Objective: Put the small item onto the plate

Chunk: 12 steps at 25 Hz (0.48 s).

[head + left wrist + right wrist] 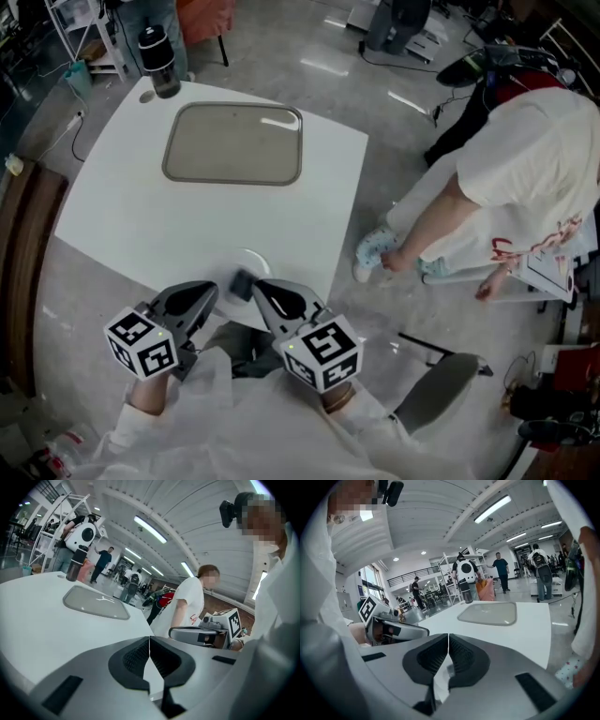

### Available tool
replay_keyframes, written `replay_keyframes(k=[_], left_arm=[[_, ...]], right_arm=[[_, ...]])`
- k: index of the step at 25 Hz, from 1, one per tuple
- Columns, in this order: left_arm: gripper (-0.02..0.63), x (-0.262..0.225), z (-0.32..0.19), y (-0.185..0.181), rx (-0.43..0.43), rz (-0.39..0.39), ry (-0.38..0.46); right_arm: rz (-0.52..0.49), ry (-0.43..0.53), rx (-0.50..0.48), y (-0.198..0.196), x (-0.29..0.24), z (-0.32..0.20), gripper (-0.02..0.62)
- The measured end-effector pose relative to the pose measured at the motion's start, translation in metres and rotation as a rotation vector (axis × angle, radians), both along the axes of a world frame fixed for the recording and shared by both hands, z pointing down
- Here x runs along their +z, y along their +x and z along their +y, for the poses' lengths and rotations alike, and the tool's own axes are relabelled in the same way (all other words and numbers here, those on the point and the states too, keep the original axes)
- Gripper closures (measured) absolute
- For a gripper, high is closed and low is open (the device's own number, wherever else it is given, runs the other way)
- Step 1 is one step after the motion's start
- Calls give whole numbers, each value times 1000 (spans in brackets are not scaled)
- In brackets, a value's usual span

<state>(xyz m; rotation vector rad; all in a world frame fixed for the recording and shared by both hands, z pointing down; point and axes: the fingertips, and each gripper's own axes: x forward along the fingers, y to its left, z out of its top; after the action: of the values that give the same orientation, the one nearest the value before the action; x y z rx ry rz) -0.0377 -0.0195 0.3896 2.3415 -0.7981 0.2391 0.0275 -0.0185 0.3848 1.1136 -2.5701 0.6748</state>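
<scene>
A small dark grey item [242,283] lies near the table's front edge, at the near side of a faint round white plate [255,260]; I cannot tell whether it rests on the plate. My left gripper [210,291] is shut with nothing in it, just left of the item. My right gripper [257,286] is shut and empty too, its tip right beside the item. In the left gripper view the jaws [149,641] meet over bare white table. Below the closed jaws [448,639] in the right gripper view shows a small grey bit [449,670], likely the item.
A grey tray [234,143] lies on the white table [122,216] at the far side, with a black bottle [159,61] at the far left corner. A person in white [525,178] bends over right of the table. A grey chair seat [436,394] stands near my right.
</scene>
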Motion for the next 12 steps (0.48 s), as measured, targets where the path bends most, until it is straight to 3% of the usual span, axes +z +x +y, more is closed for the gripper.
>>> replay_keyframes(k=[12], left_arm=[[595, 31, -1, -15, -10, -29, -83]], right_arm=[[34, -91, 71, 14, 28, 5, 578]])
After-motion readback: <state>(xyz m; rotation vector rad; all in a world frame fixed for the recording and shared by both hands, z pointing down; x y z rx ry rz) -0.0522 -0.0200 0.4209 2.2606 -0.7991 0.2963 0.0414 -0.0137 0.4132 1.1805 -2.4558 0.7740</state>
